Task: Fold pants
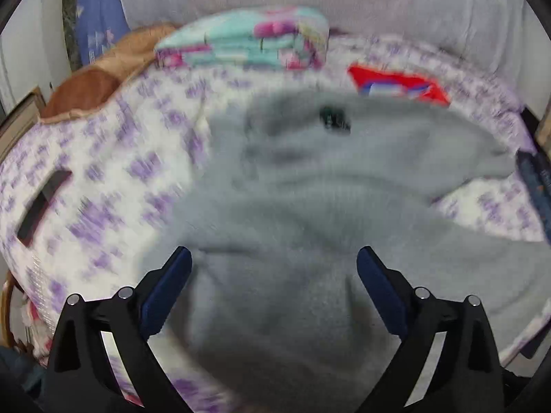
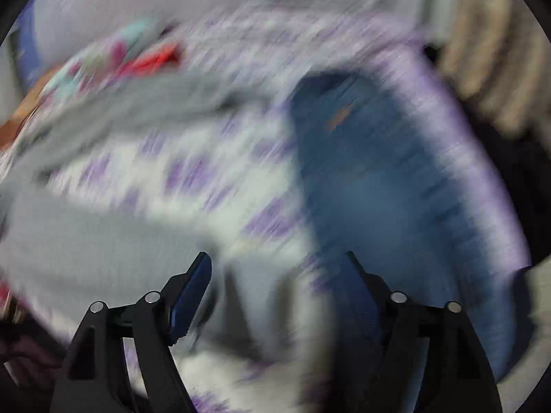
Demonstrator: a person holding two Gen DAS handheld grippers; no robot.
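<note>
Grey pants (image 1: 310,199) lie crumpled on a bed with a white and purple patterned sheet (image 1: 113,172). A small dark tag (image 1: 334,120) shows near their far end. My left gripper (image 1: 274,258) is open and empty, its jaws wide apart just above the near part of the pants. The right wrist view is badly blurred. In it the grey pants (image 2: 96,241) lie at the left. My right gripper (image 2: 277,265) is open and empty over the edge of the grey cloth and the sheet (image 2: 206,179).
A folded teal and pink blanket (image 1: 248,44) and a red packet (image 1: 399,84) lie at the far side of the bed. A brown cushion (image 1: 89,86) sits far left. Blue jeans (image 2: 385,189) lie on the bed's right side. A black remote (image 1: 43,203) lies at left.
</note>
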